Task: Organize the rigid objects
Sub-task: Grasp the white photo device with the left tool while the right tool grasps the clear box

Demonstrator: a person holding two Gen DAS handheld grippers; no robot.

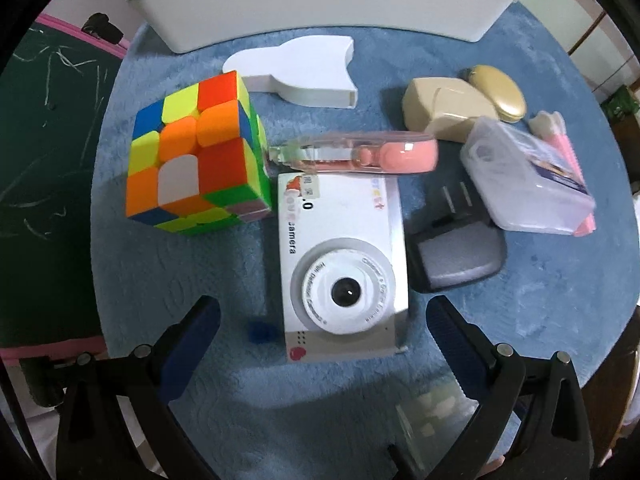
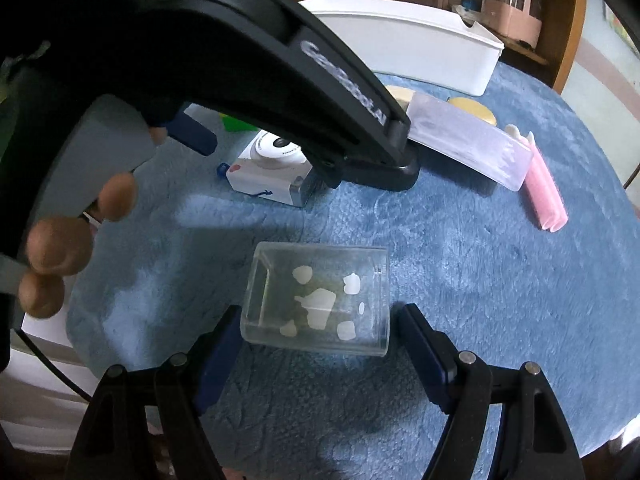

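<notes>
Left wrist view: the left gripper points down at the blue plush bench, its fingers released and spread to either side of a white toy camera lying lens-up at centre, not touching it. At 10 o'clock a multicoloured puzzle cube; at 12 o'clock a white plastic bin; at 2 o'clock a clear lidded plastic case.

Right wrist view: the right gripper has its fingers released, flanking the near end of a small clear plastic box with white patches, without pressing it. The box lies flat on the bench. At 2 o'clock a pink ridged bar. At 9 o'clock a person's fingertips.
</notes>
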